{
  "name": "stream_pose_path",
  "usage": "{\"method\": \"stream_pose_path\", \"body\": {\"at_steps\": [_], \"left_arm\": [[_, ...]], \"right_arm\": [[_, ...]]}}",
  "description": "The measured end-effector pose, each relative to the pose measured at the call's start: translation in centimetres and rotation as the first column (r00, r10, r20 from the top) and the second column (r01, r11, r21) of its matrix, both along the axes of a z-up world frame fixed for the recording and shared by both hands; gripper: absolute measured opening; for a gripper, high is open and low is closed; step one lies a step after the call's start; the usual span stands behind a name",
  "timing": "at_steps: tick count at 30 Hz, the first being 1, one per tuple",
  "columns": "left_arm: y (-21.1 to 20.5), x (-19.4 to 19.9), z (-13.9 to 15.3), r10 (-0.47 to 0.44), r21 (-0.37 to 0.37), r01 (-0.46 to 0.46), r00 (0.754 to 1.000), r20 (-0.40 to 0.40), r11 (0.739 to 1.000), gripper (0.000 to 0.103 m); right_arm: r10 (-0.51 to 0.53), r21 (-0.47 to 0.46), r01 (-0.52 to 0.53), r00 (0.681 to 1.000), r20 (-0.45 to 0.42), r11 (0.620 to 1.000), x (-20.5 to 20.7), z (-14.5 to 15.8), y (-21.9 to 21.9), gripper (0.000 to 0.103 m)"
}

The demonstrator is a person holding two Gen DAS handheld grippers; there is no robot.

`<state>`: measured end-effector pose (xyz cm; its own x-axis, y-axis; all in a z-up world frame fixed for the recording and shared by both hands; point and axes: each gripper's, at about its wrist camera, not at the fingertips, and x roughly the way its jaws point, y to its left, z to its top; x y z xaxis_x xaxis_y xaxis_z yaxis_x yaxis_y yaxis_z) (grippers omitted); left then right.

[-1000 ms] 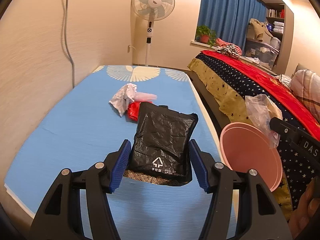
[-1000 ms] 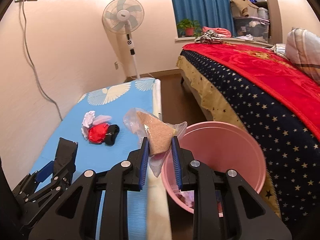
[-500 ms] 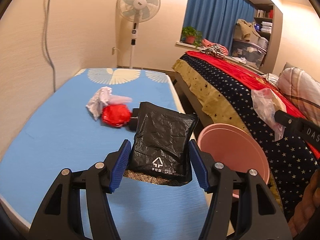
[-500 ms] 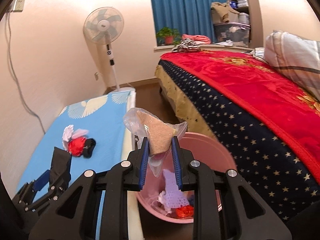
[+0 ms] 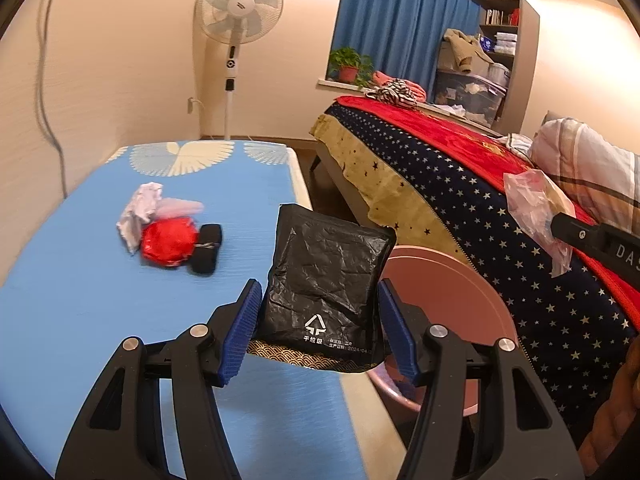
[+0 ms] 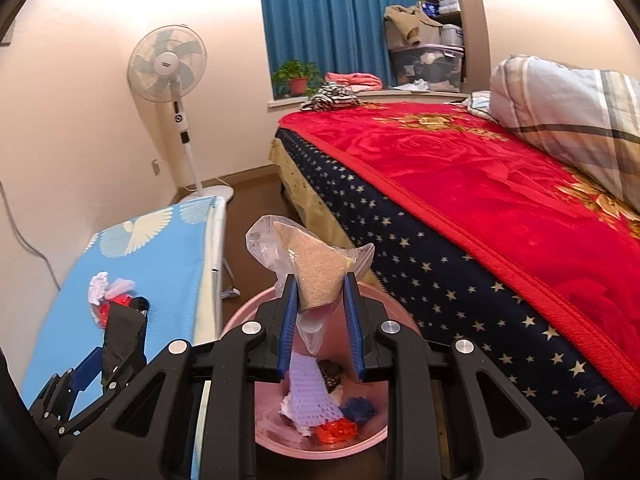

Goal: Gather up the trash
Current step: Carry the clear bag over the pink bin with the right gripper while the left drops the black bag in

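Where white-printed, black pouch [image 5: 326, 280].

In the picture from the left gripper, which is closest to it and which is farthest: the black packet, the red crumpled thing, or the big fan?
1. Black packet: held between the left gripper's fingers.
2. Red crumpled wrapper: farther out on the blue table, to the left.
3. Standing fan: by the far wall, past the table's end.

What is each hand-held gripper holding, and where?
Left hand-held gripper: black packet, by its lower side edges. Right hand-held gripper: clear plastic bag, around its lower half.
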<state>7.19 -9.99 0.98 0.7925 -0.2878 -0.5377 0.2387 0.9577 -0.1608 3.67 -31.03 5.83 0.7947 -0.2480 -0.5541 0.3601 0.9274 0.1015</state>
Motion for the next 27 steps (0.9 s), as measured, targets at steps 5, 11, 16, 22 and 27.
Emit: {"method": "stream_pose_path", "body": {"at_steps": [5,11,16,22,27], "left_arm": [[-2.0,0.8,-0.3,-0.041,0.013,0.041,0.999,-0.003,0.999,0.059],[-4.2,1.5,-1.0,-0.075,0.013,0.075,0.997,-0.014,0.997,0.059],[-5.6,2.1,-1.5,-0.096,0.011,0.097,0.995,-0.026,0.995,0.059],[-6.5,2.6,-2.0,-0.133,-0.007,0.133,0.99,-0.041,0.991,0.07],[-5.9,2.9,-2.2,-0.13,-0.009,0.13,0.99,-0.046,0.992,0.072]], "right_arm": [[-0.036,0.005,0.036,0.999,-0.02,0.999,0.3,-0.7,-1.1,0.024],[-0.076,0.005,0.076,0.996,-0.038,0.997,0.7,-1.3,-2.3,0.024],[-0.09,0.0,0.09,0.994,-0.055,0.996,1.0,-1.8,-3.0,0.025],[-0.12,0.007,0.121,0.989,-0.085,0.993,1.6,-2.5,-3.8,0.053],[-0.136,0.004,0.136,0.987,-0.086,0.991,1.8,-2.6,-3.9,0.057]]}}
